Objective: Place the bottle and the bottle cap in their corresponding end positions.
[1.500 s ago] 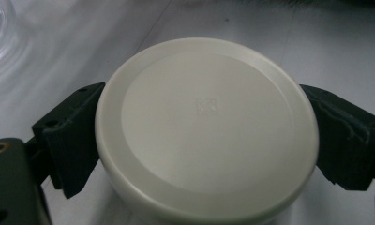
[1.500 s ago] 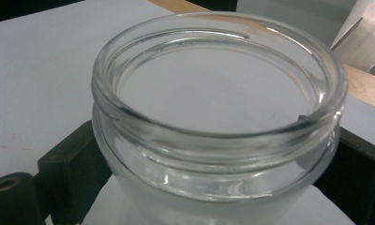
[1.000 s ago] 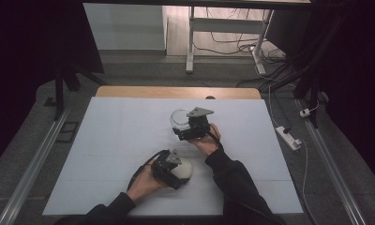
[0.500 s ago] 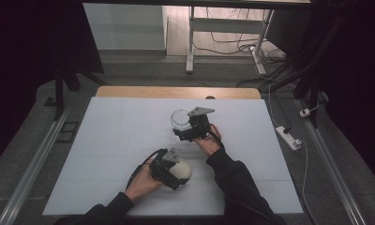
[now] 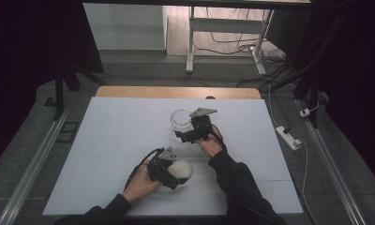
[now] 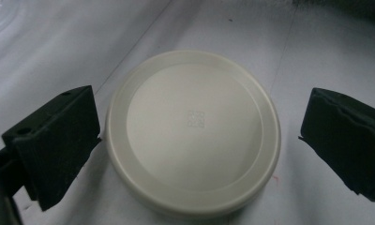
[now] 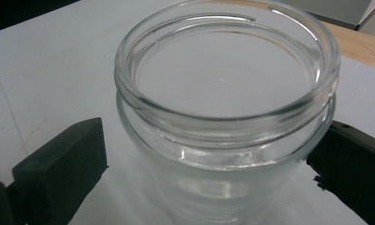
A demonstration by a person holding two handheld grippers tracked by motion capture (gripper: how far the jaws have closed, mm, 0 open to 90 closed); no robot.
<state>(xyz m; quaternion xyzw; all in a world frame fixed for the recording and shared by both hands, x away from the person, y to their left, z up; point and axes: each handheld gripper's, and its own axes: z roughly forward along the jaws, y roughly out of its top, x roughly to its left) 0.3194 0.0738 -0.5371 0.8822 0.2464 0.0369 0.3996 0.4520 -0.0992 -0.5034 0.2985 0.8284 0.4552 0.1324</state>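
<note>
Jar [image 7: 223,117] upright, mouth up, between wide right claw [image 7: 213,154], lid [image 6: 192,131] flat between wide left claw [image 6: 199,145]

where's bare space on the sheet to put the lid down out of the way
The sheet's whole left part, left of the jar and lid, is bare, as is the right strip beyond the right tool. The middle is crowded: jar, lid, both hands, the left tool.

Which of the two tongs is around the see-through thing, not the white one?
The right tongs: their jaws flank the open glass jar. The left tongs straddle the flat cream lid.
</note>
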